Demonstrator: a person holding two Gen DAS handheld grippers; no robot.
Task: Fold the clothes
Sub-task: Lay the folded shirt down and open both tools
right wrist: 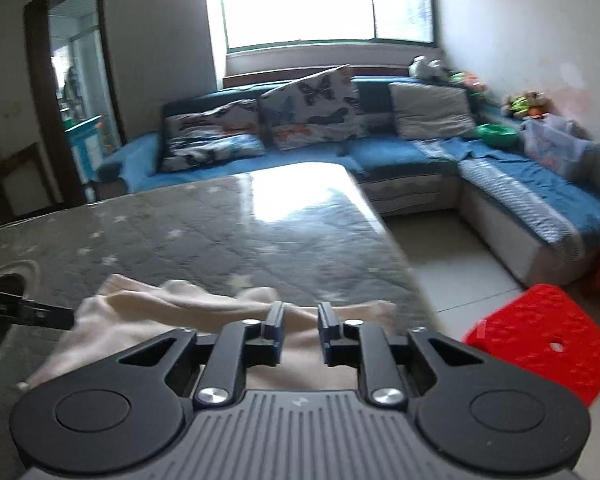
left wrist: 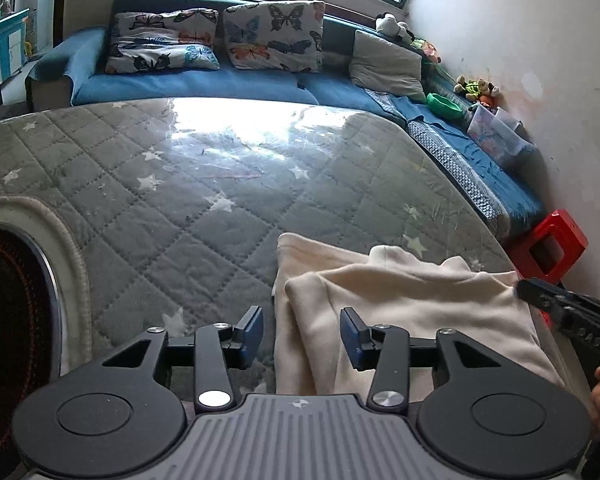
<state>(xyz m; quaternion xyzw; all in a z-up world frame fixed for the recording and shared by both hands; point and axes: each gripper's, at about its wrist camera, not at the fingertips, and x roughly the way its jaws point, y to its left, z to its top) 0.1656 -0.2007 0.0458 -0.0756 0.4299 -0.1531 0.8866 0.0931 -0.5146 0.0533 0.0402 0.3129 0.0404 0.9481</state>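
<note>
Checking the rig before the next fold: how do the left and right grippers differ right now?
The left gripper has its blue-padded fingers spread wide; the right gripper has a narrower gap. The left gripper straddles the left edge of the cream fleece garment, one finger over the grey star-quilted table cover; the right gripper is wholly over the garment. Neither pinches cloth, and both are the same black design.
</note>
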